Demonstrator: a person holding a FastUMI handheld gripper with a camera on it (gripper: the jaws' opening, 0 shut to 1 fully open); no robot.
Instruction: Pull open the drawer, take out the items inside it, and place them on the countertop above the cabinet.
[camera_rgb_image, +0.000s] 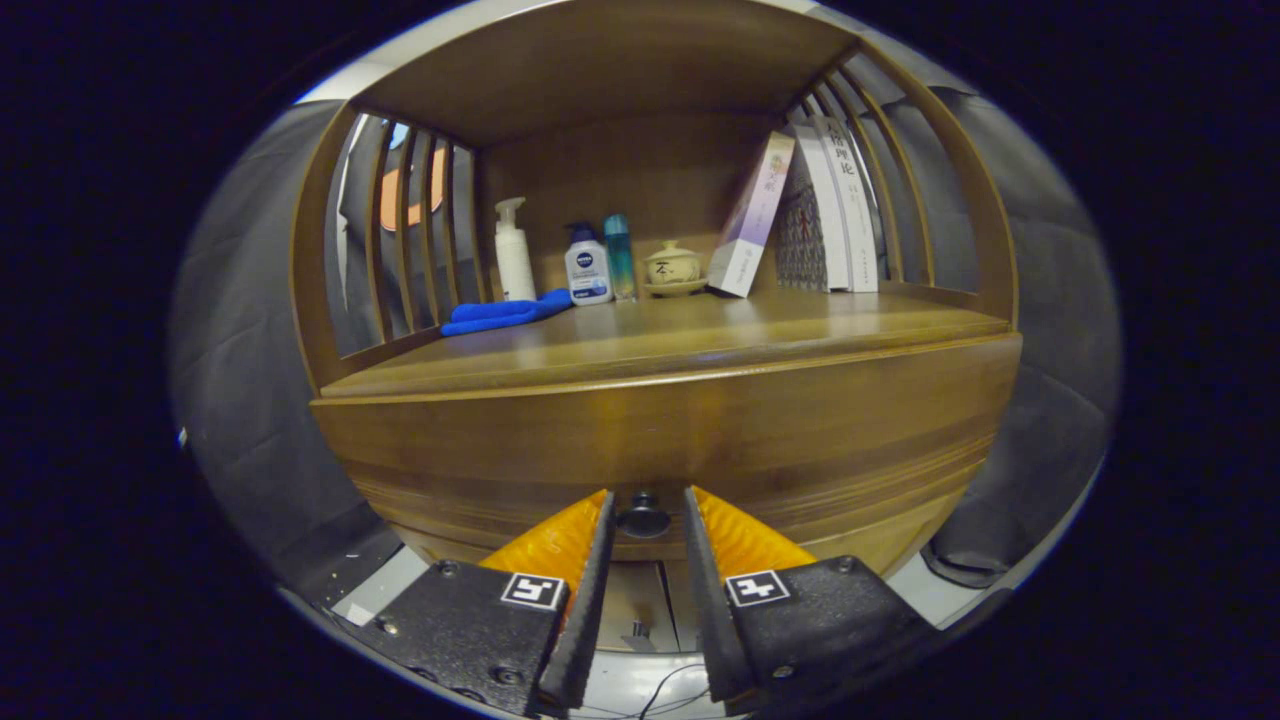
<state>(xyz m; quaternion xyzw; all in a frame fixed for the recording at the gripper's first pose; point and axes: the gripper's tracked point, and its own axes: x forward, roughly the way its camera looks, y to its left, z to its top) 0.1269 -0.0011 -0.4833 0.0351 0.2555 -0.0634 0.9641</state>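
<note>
Your gripper (646, 497) has its jaws narrow around the knob (643, 518), not clearly pressing; drawer (700, 440) looks unopened, so everything remains

We see our gripper (645, 500) level and pointing straight forward, its two fingers (590, 560) rising from the mounts that carry the square markers. The fingers stand parted with a narrow gap, angled slightly toward each other at the tips. The knob (643, 517) sits in that gap, right at the fingertips; the tips flank it closely on both sides, but we cannot tell whether either one presses on it. Both fingers look even in height and reach
</note>
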